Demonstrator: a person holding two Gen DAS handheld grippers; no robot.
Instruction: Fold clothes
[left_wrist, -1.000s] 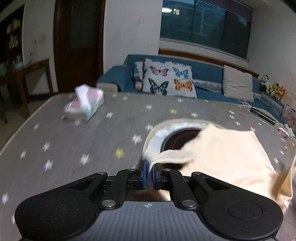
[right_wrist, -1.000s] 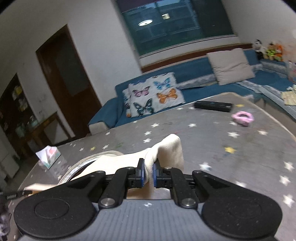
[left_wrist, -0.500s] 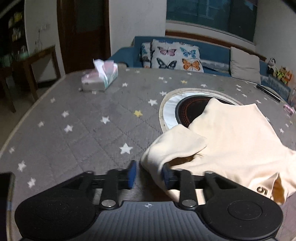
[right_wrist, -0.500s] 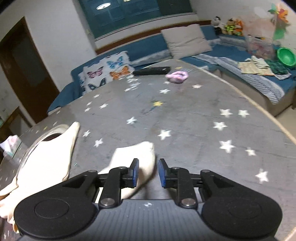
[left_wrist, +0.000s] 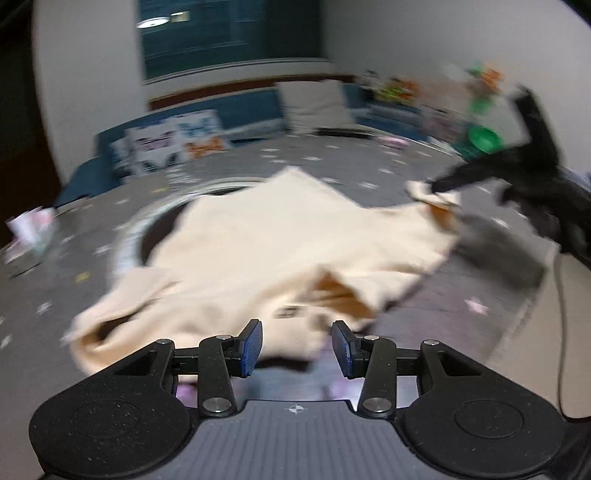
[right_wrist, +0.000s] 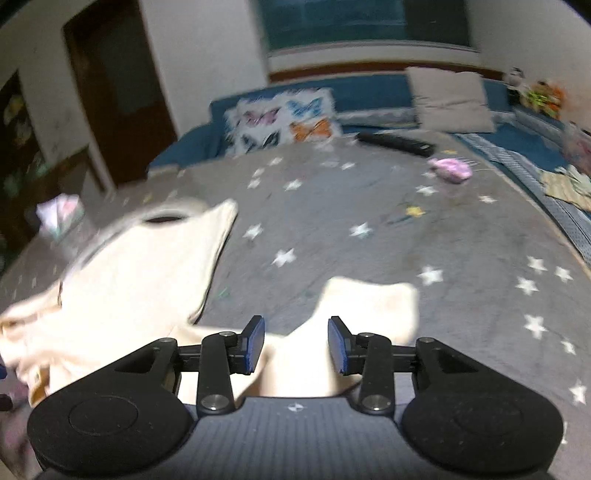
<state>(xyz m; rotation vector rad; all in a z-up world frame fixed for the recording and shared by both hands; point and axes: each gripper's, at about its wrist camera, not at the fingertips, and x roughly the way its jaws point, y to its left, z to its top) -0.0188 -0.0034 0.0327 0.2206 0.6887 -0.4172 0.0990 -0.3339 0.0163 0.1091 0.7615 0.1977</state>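
Note:
A cream garment (left_wrist: 288, 251) lies spread and rumpled on the grey star-patterned table (left_wrist: 74, 266). My left gripper (left_wrist: 296, 349) is open, its jaws on either side of the garment's near edge. My right gripper (right_wrist: 296, 345) is open over a sleeve (right_wrist: 369, 306) lying flat; the garment's body (right_wrist: 140, 273) lies to its left. The right gripper also shows in the left wrist view (left_wrist: 439, 186), at the garment's far right corner. Both views are motion-blurred.
A round inset (left_wrist: 177, 218) in the table lies partly under the garment. A tissue box (right_wrist: 61, 214) sits at the left. A black remote (right_wrist: 395, 142) and a pink item (right_wrist: 452, 170) lie at the far side. A blue sofa (right_wrist: 369, 96) with cushions stands beyond.
Both grippers have gone from shut on the garment to wide open, letting it go. The left view has swung right over the garment; the right view has swung back left.

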